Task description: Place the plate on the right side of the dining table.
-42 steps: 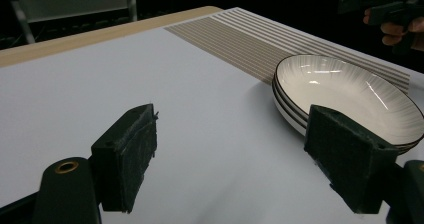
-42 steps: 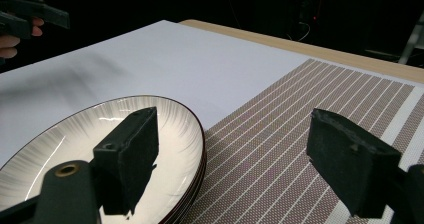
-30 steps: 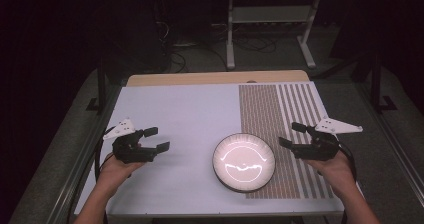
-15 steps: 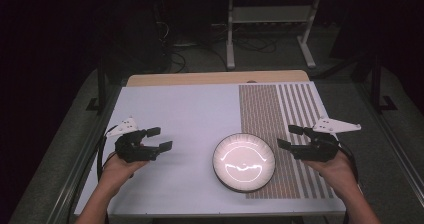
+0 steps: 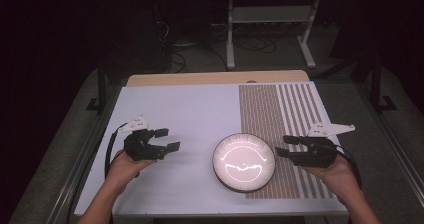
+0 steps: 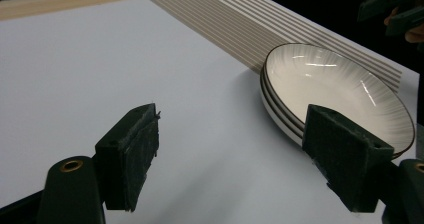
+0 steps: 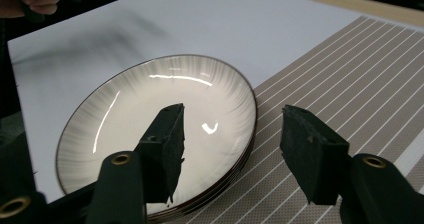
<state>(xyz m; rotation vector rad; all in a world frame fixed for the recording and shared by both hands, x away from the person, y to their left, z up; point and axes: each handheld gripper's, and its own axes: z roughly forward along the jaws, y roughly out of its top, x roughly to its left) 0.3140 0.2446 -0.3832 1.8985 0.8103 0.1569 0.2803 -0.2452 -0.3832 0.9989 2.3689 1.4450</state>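
left gripper point(image 5: 167, 139) sits over the white part of the counter point(image 5: 190, 109), left of the plates point(image 5: 244, 161), well apart from them. its fingers point(image 6: 131, 154) stand wide open, nothing between them, pointing toward the plates. in the left gripper view the plates point(image 6: 320, 79) look like a stack of about three, white with a dark rim and ribbed inside, lying flat near the counter's front edge where the white area meets the brown striped mat point(image 5: 285, 129). the stack's right part lies on the mat.

right gripper point(image 5: 281, 146) is just beside the stack's right rim, over the stripes, pointing left at it. its fingers point(image 7: 167, 139) have just been closing, still apart, not pressing on anything. in the right gripper view one finger hangs over the top plate's inside, the other outside the rim over the mat, so the rim lies between them.
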